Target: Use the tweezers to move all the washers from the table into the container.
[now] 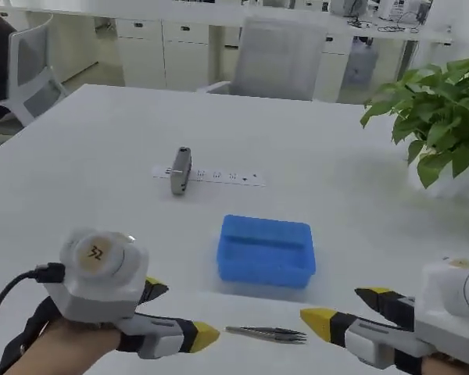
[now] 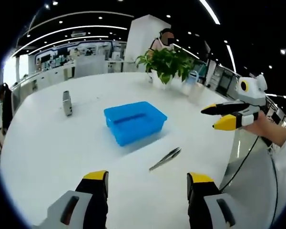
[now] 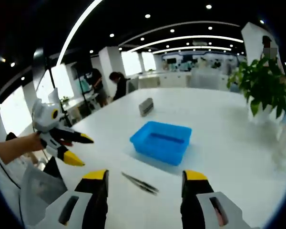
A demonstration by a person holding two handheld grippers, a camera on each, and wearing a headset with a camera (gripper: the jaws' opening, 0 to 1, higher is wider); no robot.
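In the head view, we hold the left gripper [image 1: 180,312] at the lower left, its yellow-tipped jaws spread apart with nothing between them. The right gripper [image 1: 345,307] sits at the lower right, its jaws likewise parted and empty. The slim metal tweezers [image 1: 267,333] lie flat on the white table [image 1: 102,156], between the two grippers and touching neither. Just beyond the tweezers stands the blue rectangular plastic container [image 1: 266,250]. Farther back, a small grey block [image 1: 180,170] rests across a flat white power strip [image 1: 219,176], and a green leafy plant [image 1: 442,117] stands at the right edge.

In the left gripper view, our own jaws rise wide apart from the bottom, gripping nothing. The tweezers [image 2: 166,158] lie on the table ahead of them, nearer the right-hand jaw, with the container [image 2: 133,121] beyond. The right gripper [image 2: 214,118] comes in from the right, above the table, its jaws open.

In the right gripper view, the jaws again stand apart and empty. The tweezers [image 3: 139,183] lie between and just ahead of them, the container [image 3: 162,140] behind. The left gripper [image 3: 81,150] hangs at the left, unclenched.
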